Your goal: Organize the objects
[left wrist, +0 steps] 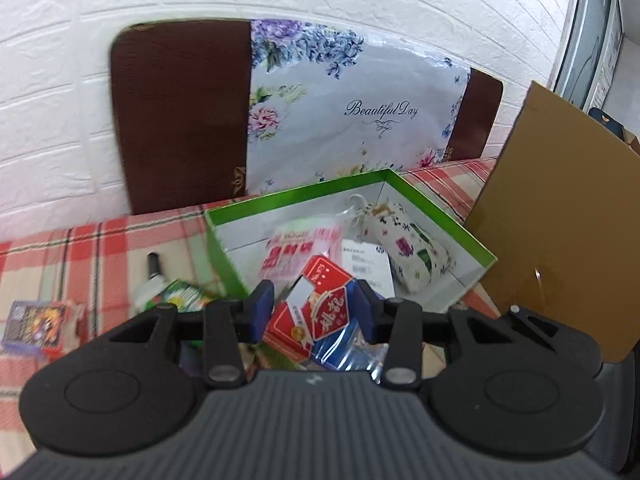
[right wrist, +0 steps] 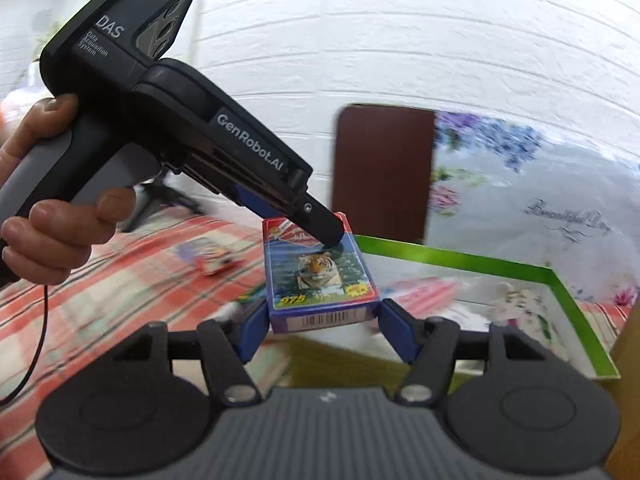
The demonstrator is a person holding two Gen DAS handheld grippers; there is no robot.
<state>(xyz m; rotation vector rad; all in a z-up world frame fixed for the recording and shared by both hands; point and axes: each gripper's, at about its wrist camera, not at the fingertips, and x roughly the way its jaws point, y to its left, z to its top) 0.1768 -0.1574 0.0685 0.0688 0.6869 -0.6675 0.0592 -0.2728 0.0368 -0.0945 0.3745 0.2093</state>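
1. Nearest in the left wrist view, the left gripper pinches a red and blue card pack; both blue pads press on its sides, and the pack is lifted above the table.
2. Nearest in the right wrist view, the right gripper holds the same pack, here a tiger card pack, by its near end with the barcode. Its pads touch the two lower corners. The tip of the left tool meets the pack at the far end, so both grippers seem to share one pack.
3. Just ahead of both grippers is the green box, open on the checked tablecloth. Inside it already lie a pink packet, a white label card and a floral pouch.
4. To the left of the left gripper, still outside the box, are a dark-capped bottle, a green packet and a purple card box.
5. Farther behind the box stands a floral bag against a brown board and the white wall.
6. My judgement: the task is partly done. The held pack must still go into the box, and the three loose things on the left probably also wait.
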